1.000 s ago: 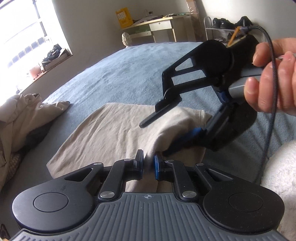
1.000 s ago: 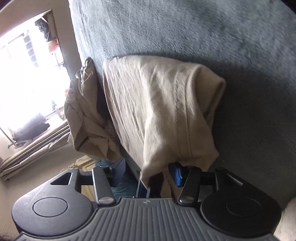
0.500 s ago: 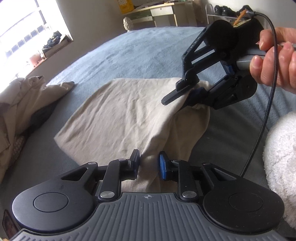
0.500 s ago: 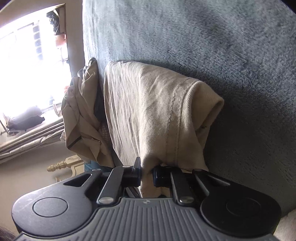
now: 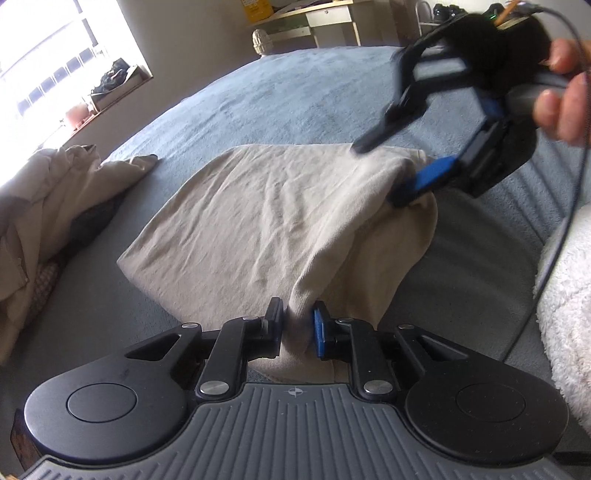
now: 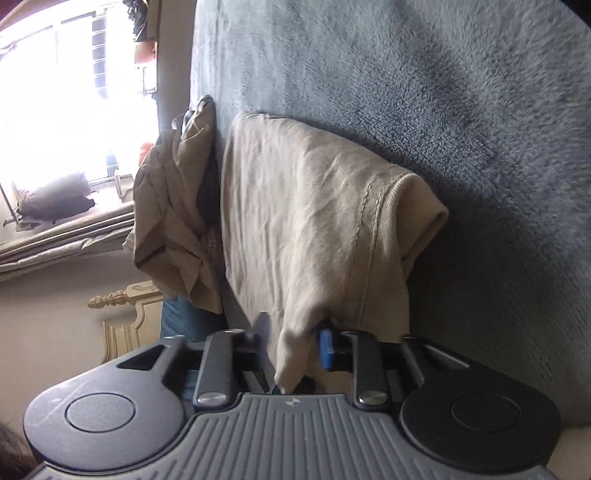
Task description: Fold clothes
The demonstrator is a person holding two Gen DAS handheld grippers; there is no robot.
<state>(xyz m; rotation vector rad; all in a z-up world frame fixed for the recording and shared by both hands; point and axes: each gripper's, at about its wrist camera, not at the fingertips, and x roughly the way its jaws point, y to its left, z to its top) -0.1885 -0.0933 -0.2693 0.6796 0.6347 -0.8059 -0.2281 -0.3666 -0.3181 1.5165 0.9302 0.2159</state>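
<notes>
A folded beige cotton garment (image 5: 266,221) lies on the blue-grey fleece-covered bed (image 5: 295,92). The left gripper (image 5: 297,326) is clenched on a pinch of its near edge. The right gripper (image 6: 295,338), its jaws having just been opening, stands released, the cloth's corner hanging loosely between them.

A blue-grey plush blanket (image 5: 295,99) covers the bed. Beyond it stands a pale wooden desk with drawers (image 5: 325,22), a yellow box (image 5: 254,8) on top. A bright barred window (image 5: 48,55) fills the left wall. A white fluffy cushion (image 5: 569,302) lies at the right edge.
</notes>
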